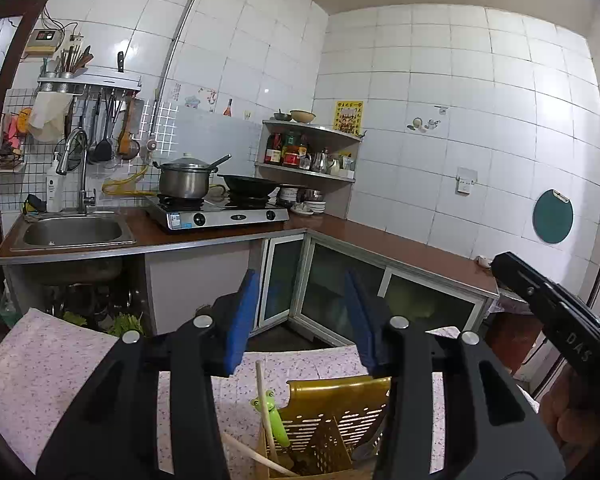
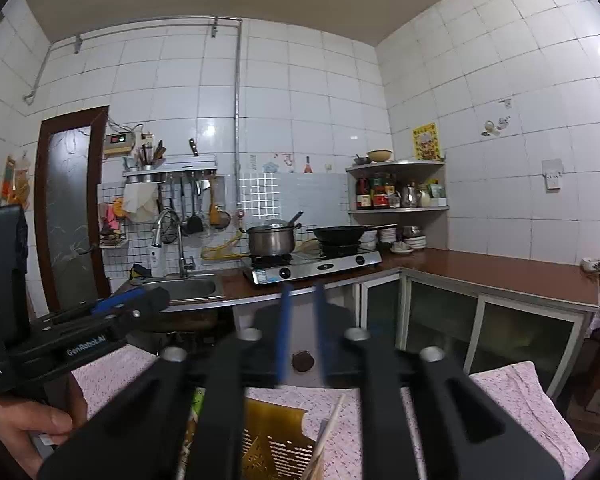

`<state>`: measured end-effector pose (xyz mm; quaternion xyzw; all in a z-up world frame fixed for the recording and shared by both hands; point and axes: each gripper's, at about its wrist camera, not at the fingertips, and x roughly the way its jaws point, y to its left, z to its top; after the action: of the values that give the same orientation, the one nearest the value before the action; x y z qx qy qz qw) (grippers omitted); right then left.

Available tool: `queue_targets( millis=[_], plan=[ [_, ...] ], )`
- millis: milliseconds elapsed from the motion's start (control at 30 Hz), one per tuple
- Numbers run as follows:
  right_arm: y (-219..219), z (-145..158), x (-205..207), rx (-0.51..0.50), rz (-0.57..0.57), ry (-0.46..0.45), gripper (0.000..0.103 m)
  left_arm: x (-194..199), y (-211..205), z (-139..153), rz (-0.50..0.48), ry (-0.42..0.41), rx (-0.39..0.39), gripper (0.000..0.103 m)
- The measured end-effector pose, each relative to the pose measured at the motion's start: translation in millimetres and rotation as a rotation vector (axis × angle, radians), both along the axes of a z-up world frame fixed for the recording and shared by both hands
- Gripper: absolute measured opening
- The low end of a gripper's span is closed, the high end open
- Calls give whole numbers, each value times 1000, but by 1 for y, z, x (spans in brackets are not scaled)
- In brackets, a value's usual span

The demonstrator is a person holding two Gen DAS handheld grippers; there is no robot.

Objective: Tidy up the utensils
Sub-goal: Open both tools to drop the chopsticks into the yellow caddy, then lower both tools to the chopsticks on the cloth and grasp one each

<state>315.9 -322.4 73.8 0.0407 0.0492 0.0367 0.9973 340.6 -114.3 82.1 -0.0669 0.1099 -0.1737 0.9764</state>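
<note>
1. The left gripper (image 1: 304, 320), black-framed with blue pads, is held nearly level above the table, tipped slightly downward; its jaws stand apart with nothing between them. In the right wrist view a hand (image 2: 28, 428) grips its handle at the lower left.
2. The right gripper (image 2: 303, 336), of the same build, points level toward the counter; its 2 blue pads stand a narrow gap apart, blurred, with nothing between them. In the left wrist view its black body enters from the right edge, with part of a hand (image 1: 572, 412) below it.
3. Directly under both grippers, a yellow perforated plastic utensil holder (image 1: 332, 424) stands on the table covered with a pink floral cloth (image 1: 48, 368), toward the table's far edge.
4. Inside the holder, a pale wooden stick (image 1: 266, 412) leans upright beside a green frog-headed plastic utensil (image 1: 274, 416); another pale wooden handle (image 1: 248, 454) slants out over its left side.
5. Beyond the table's far edge, a brown L-shaped counter (image 1: 380, 236) carries a steel sink (image 1: 72, 232) at its left end.
6. Right of the sink, a steel 2-burner gas stove (image 1: 220, 216) bears a lidded steel pot (image 1: 184, 180) and a black wok (image 1: 248, 184).
7. In the counter's corner stands a shelf of bottles (image 1: 308, 152).
</note>
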Motion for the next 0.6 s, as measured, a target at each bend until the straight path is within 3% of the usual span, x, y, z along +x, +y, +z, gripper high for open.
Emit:
queue_targets(
  millis=[200, 333, 467, 600],
  plan=[
    [-17, 1, -24, 13, -54, 65, 39, -26, 9, 6, 49, 24, 68, 45],
    [-33, -20, -45, 21, -109, 173, 39, -52, 26, -9, 83, 81, 99, 47],
    [-43, -74, -65, 23, -142, 349, 39, -73, 36, -59, 102, 213, 141, 47],
    [-47, -152, -72, 97, -110, 568, 39, -89, 35, -127, 69, 389, 166, 47]
  ],
)
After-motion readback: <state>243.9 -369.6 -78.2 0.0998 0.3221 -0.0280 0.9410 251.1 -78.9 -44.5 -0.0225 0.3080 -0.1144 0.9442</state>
